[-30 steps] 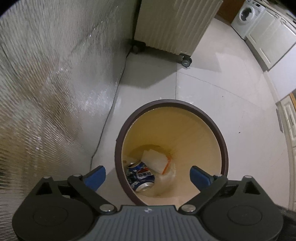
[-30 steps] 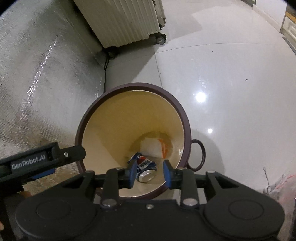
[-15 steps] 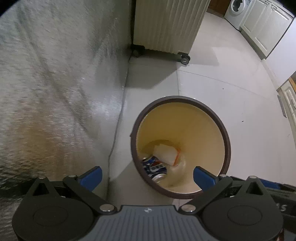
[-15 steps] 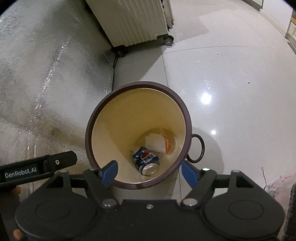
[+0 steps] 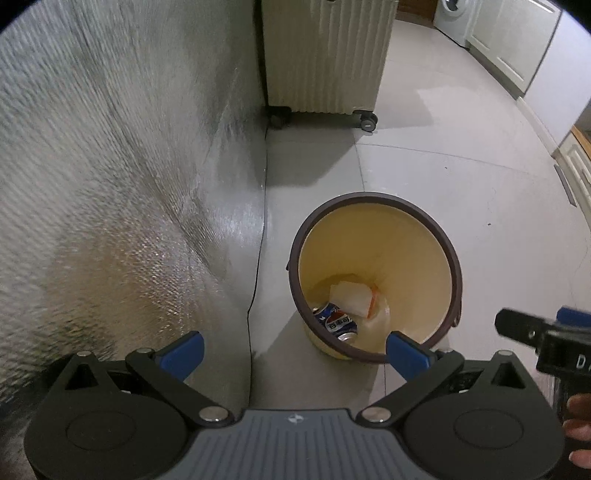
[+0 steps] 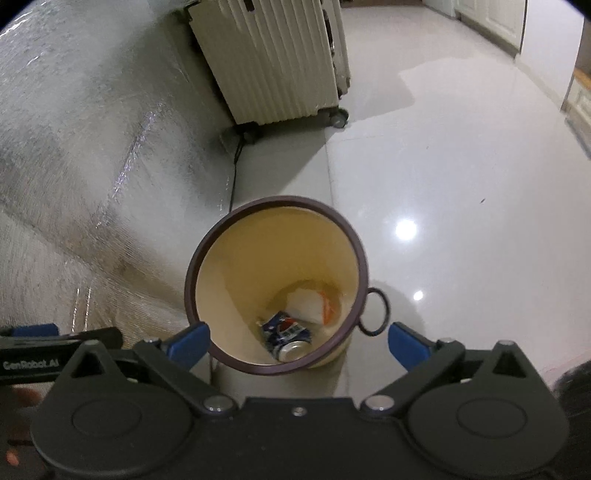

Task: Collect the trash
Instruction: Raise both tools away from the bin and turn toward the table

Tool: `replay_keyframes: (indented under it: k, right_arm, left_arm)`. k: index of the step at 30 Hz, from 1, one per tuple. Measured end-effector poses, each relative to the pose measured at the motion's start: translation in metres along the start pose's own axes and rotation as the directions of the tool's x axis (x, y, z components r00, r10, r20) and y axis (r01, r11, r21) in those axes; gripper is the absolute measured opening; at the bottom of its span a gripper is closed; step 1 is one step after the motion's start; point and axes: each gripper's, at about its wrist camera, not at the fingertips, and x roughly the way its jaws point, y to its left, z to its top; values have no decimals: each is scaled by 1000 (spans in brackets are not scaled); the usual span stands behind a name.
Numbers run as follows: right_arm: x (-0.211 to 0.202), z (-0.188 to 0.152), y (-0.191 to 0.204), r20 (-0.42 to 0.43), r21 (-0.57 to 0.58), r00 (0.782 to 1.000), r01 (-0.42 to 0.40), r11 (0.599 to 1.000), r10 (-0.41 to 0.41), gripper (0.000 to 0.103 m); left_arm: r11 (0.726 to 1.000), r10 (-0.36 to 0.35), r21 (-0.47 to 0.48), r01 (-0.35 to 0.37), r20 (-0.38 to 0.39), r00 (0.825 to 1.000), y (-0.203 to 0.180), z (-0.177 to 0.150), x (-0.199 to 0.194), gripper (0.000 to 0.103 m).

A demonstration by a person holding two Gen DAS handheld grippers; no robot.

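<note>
A cream bin with a dark brown rim (image 5: 369, 195) stands on the tiled floor. At its bottom lie a crushed blue soda can (image 5: 338, 321) and a white wrapper with an orange edge (image 5: 351, 297). My left gripper (image 5: 293, 352) hovers above and left of the bin, open wide and empty. In the right wrist view the same bin (image 6: 280, 201) holds the can (image 6: 288, 334) and the wrapper (image 6: 306, 304). My right gripper (image 6: 299, 343) hangs over the bin's near rim. Its jaws are opening and nothing sits between them.
A cream ribbed suitcase on wheels (image 5: 325, 55) stands behind the bin. A silver foil-like sheet (image 5: 110, 184) covers the left side, with a black cable (image 5: 255, 288) along its edge. White cabinets (image 5: 517, 44) and a washing machine (image 5: 454, 18) line the far right. A ring handle (image 6: 375, 312) hangs off the bin.
Both grippers rose and drew back from the bin, which now looks smaller. The right gripper's jaws went from narrow to wide apart. The can stayed in the bin.
</note>
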Motion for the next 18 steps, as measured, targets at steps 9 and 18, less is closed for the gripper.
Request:
replay_keyframes:
  k: [9,18]
  right_arm:
    - [-56,-4,4,52,-60,996,72,996,-69,103]
    - [-136,-12,8,116,-48,988,112,993,-105,103]
  left_arm:
    - [999,-18,32,16,62,998,-9,-5,-58,103]
    - [997,-49,66,39,160,986,-17,-18,-138,103]
